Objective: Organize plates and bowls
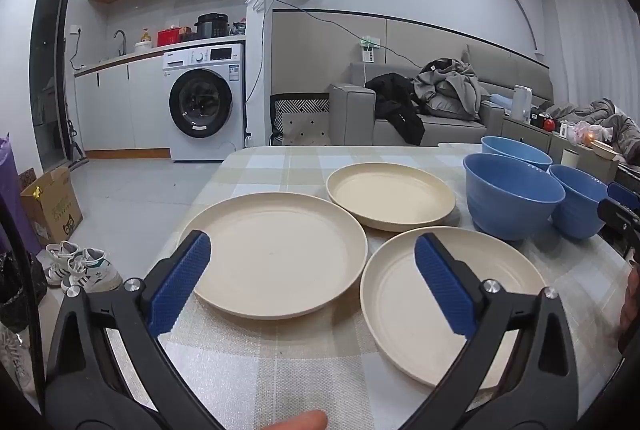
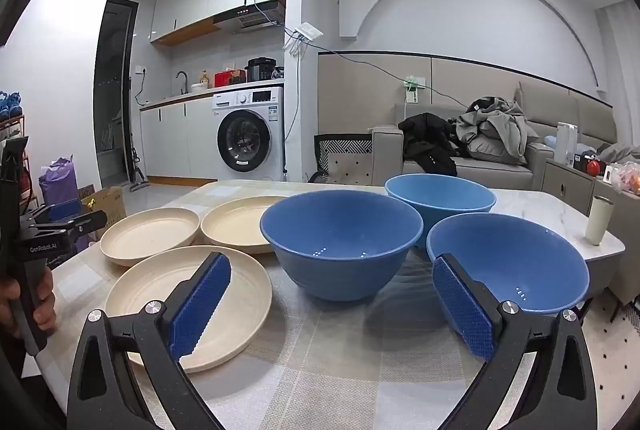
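Both grippers, left gripper (image 1: pixel 312 270) and right gripper (image 2: pixel 332 294), hover fingers spread, empty, over three plates (image 1: pixel 276 254) and three bowls (image 2: pixel 340 242) on the desk (image 2: pixel 320 370).

Colours and patterns on my table: cream plates, blue bowls, checked cloth.

I record three plain cream plates (image 1: pixel 276 254) (image 1: pixel 390 196) (image 1: pixel 424 304), each with faint concentric rings, and three solid blue bowls (image 2: pixel 340 242) (image 2: pixel 440 196) (image 2: pixel 516 262) with ribbed lower walls. The tablecloth (image 1: pixel 280 362) is a beige, grey and white check; the bare table corner (image 2: pixel 560 214) shows white marble veining. My left gripper (image 1: pixel 312 258) and right gripper (image 2: pixel 332 286) are both black with blue, diamond-textured pads (image 1: pixel 180 282) (image 2: pixel 200 306). A pale cream cup (image 2: pixel 599 220) has a dark rim.
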The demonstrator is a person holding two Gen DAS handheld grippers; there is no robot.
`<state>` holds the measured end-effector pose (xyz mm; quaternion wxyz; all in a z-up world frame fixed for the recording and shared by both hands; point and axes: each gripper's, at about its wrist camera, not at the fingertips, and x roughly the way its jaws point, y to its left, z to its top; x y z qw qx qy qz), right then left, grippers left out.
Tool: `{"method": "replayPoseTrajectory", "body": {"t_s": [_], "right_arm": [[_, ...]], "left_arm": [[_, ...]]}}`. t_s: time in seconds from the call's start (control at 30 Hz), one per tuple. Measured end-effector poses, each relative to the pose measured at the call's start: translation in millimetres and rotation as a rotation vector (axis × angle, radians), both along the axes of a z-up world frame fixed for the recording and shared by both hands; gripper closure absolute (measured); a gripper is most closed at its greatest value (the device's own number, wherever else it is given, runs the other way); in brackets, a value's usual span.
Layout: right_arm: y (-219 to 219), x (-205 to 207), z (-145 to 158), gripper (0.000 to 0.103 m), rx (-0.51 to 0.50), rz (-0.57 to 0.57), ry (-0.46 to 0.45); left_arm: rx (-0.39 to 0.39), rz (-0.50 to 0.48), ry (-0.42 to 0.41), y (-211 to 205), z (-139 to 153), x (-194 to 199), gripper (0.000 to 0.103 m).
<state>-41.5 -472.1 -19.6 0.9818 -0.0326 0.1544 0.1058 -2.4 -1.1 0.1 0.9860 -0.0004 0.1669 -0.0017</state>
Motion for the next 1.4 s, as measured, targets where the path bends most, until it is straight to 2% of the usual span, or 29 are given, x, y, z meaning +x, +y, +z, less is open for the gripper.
{"method": "replayPoseTrajectory", "body": {"t_s": [0.17,1.4], "right_arm": [[1.1,-1.7,0.4,0.0,0.008,0.001,-0.009],[-0.1,-0.3,0.4,0.0,0.017,0.0,-0.005]], "left_arm": [[-0.029,0.002,0.027,4.0,-0.3,3.6,0.001],[-0.037,0.004,0.028,4.1,-0.9,4.8,0.001]]}}
